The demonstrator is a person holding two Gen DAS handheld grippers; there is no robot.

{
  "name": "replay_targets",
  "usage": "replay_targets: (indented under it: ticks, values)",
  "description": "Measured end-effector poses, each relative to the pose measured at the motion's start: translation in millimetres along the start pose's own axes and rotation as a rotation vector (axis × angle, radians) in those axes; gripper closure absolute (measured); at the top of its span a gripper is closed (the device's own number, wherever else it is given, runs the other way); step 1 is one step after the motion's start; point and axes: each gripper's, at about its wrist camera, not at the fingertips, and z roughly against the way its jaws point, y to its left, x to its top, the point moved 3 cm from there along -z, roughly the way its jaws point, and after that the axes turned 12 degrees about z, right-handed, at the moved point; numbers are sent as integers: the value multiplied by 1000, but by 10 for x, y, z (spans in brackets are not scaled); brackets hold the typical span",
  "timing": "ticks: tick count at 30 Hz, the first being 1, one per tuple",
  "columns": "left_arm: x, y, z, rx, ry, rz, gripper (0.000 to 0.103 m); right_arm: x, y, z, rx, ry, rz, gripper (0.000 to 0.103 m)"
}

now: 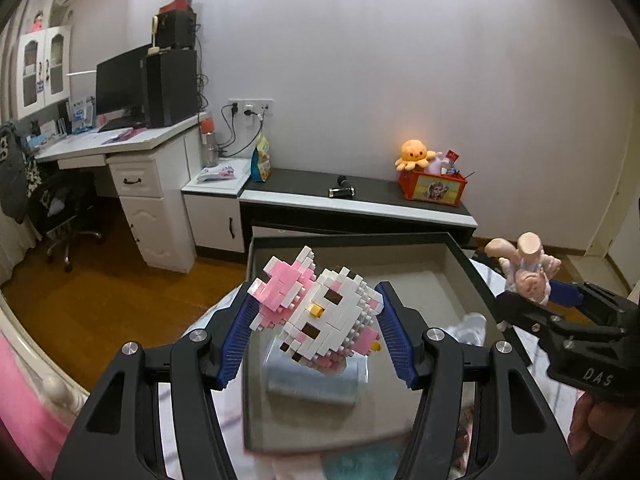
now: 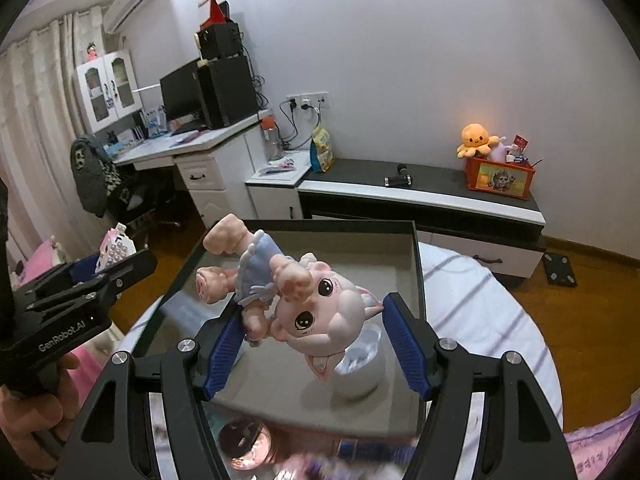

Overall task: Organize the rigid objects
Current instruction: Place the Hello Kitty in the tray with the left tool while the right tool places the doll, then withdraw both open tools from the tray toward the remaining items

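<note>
While both loads hang over the dark-rimmed open cardboard box [image 1: 466, 258], I note the risks. My left gripper [image 1: 316, 334] has its blue ribbed fingers [image 1: 236, 340] closed partway on the pink-and-white brick-built cat figure [image 1: 316, 312], which sits tilted between them, gripped at its studded sides. My right gripper [image 2: 310, 344] holds the pink vinyl pig doll in a blue dress [image 2: 312, 300] by its round head; whether both pads truly press on it I cannot tell, since the right pad looks just apart from the cheek.

Risks, as I judge them:
- Brick figure: squeeze or a knock on the box rim could shed pieces; the slanted hold may let it swivel.
- Doll: smooth rounded head, legs cantilevered ahead of the fingers, so it may pivot or slip out.
- Below the left fingers lies a pale blue block [image 1: 312, 380]; below the right fingers a white crumpled cup-like thing [image 2: 360, 364]. Releasing straight down would land on these and tip.
- Both grippers are near each other; they could collide during lowering.
</note>
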Motion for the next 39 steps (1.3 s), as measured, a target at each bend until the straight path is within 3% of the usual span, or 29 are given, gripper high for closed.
replay_targets:
  ticks: [10, 18, 21, 22, 29, 39]
  values:
    - [76, -71, -732, 20, 71, -13, 42, 21, -166, -586, -8, 74, -12, 33]
    - [-19, -76, -981, 50, 116, -19, 38, -24, -237, -807, -22, 116, -20, 33]
    - [9, -64, -896, 53, 77, -14, 13, -29, -227, -827, -28, 119, -21, 31]
    - [11, -61, -853, 65, 59, -20, 6, -27, -214, -804, -31, 111, -23, 22]
    - [20, 13, -570, 71, 16, -14, 2, 70, -166, -563, -83, 57, -23, 18]
    - [28, 65, 128, 40, -56, 6, 0, 178, 53, 99, -124, -52, -16, 18]
